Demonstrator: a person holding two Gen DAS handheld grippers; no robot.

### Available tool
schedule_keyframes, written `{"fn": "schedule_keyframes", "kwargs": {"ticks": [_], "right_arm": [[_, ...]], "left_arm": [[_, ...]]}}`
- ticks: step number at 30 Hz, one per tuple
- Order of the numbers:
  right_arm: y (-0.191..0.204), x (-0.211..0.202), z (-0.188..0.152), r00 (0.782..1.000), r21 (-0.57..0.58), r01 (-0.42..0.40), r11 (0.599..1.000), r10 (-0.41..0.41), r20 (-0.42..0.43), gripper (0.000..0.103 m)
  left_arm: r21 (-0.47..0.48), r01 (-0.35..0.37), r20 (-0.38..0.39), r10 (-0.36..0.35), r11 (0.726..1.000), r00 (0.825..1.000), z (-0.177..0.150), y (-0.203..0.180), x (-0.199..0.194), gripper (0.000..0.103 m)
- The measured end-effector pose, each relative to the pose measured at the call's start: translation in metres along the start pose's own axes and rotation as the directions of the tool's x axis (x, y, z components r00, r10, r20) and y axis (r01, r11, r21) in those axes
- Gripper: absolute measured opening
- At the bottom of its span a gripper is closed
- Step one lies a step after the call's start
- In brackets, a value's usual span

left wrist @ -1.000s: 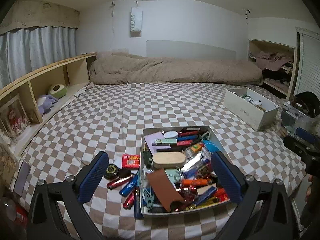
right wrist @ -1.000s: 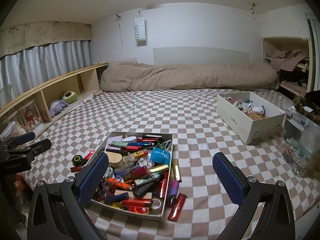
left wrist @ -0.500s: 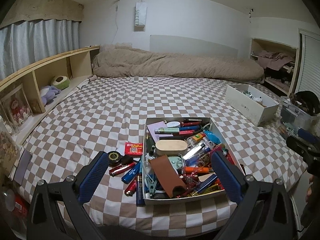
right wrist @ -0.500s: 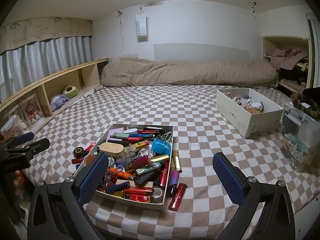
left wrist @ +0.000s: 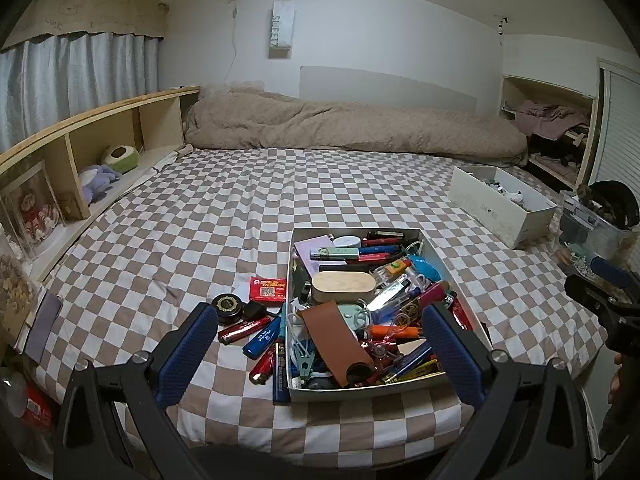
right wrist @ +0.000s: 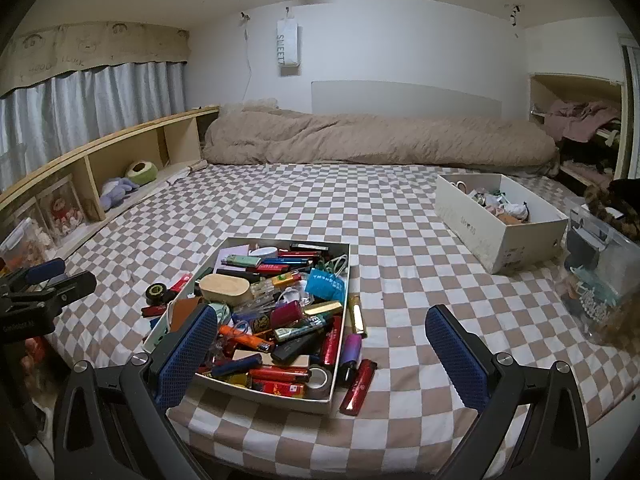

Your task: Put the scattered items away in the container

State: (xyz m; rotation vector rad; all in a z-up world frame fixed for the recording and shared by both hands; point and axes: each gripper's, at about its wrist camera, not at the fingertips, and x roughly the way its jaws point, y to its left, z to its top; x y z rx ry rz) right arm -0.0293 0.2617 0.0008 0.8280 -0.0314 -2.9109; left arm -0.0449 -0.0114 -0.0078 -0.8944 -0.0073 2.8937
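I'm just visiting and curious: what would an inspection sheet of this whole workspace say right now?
Surface: brown-and-white checkered bedsheet.
Job's things: shallow grey tray crammed with lighters and pens; loose items on both sides, such as a round black tin, a blue lighter and a red lighter.
Clutter: white shoebox, clear plastic bin.
Grippers: left gripper and right gripper both open, empty.
Cables: nothing seen.
Surroundings: beige duvet, wooden shelf, curtains.
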Motion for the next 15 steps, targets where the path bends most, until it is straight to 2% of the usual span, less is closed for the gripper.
{"fn": "schedule_keyframes", "kwargs": {"ticks": [15], "right_arm": [[-0.0008, -0.0005, -0.0016, 1.000, 0.006, -0.009, 1.000, 0.009, -0.006, 0.103]], "left_arm": [[-0.011, -0.013, 0.008, 0.013, 1.000, 1.000, -0.0012, 0.0049, -0.0011, 0.103]]}}
